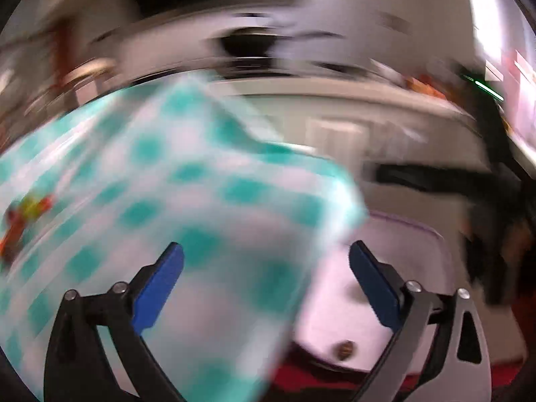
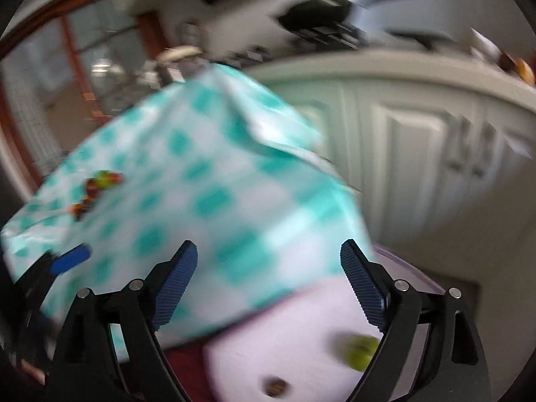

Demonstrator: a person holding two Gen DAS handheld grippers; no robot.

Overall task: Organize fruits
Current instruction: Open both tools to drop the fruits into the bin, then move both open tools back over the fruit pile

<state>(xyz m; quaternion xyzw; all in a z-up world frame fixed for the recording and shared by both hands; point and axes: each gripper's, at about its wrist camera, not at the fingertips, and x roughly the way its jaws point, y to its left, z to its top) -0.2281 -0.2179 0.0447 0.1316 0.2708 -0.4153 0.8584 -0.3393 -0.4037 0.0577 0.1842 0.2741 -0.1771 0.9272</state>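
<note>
Fruit shows in both views, though both are smeared by motion blur. A small cluster of red, orange and yellow pieces lies on a checked teal-and-white cloth that covers a table, towards its left side; in the left wrist view the same cluster sits at the far left edge of the cloth. What kind of fruit these pieces are cannot be told.

Below the corner of the cloth stands a pale pink tub. In it, in the right wrist view, lie a yellow-green round fruit near the right finger and a small brown round thing nearer the bottom. The left wrist view shows the tub with only the brown thing.

The left gripper has its blue-padded jaws spread wide, with nothing between them; it hangs over the corner of the cloth and the tub. The right gripper also stands with jaws apart and empty, over the same corner. One blue finger of the left gripper appears at the left edge of the right wrist view.

Behind the table run pale green cabinet doors under a light counter.
</note>
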